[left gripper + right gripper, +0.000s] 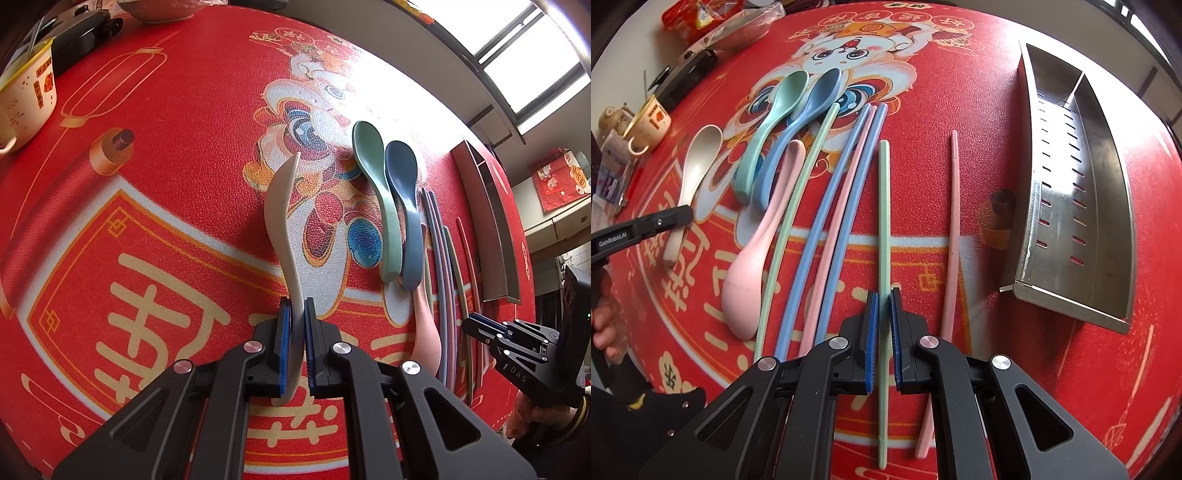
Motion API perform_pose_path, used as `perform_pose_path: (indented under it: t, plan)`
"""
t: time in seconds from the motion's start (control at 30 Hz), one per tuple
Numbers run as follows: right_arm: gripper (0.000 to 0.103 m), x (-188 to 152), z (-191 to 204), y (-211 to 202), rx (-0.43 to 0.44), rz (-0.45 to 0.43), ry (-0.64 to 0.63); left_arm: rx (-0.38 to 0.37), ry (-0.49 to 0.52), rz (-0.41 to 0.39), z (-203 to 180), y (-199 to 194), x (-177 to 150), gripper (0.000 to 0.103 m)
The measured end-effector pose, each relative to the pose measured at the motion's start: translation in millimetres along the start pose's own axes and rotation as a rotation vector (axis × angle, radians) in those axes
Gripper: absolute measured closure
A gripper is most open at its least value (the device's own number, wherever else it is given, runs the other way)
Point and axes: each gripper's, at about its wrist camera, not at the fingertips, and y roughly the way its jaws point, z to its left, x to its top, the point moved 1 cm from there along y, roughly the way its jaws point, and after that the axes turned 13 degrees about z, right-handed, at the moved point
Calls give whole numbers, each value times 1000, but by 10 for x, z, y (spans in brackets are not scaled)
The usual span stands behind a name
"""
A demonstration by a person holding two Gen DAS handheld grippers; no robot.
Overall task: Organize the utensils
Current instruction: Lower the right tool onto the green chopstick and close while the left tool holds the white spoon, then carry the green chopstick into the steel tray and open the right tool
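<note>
gripping the handle of a white spoon [284, 221] between its blue pads, the left gripper [298, 347] had its jaws closed on it, the bowl of the spoon pointing away over the red printed table mat [166, 184]. in the right wrist view the same white spoon [698, 162] lay at the left end of a row of utensils, with the left gripper [679, 216] on its handle.

to the right of it a green spoon [772, 129] and a blue spoon [798, 129] lay side by side, touching, and a pink spoon [753, 266] lay just beside them with its bowl toward the camera. next came a pale green chopstick [798, 206], two blue chopsticks [831, 206] and a pink one between them.

the right gripper [883, 332] had its jaws nearly closed around a green chopstick [884, 206] that lay apart from the bundle; whether the pads actually pressed it i cannot tell. another pink chopstick [951, 236] lay alone farther right. a steel utensil tray [1108, 240] with a divider and slotted floor sat near the right edge of the mat. a cup [652, 122] stood at the far left.
</note>
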Motion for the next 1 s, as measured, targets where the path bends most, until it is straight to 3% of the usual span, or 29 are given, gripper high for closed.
perform_pose_path:
  t: [0.23, 0.67, 0.87, 1.0]
  plan:
    - [97, -1, -96, -37, 65, -12, 31, 7, 5, -1, -23, 0, 18, 94]
    - [97, 104, -400, -603, 215, -187, 126, 13, 4, -4, -71, 19, 37, 94]
    - [97, 154, -472, -822, 233, -240, 153, 12, -1, -6, -66, 27, 40, 94]
    - [97, 263, -662, -969, 193, -288, 189, 12, 0, -6, -65, 27, 35, 94]
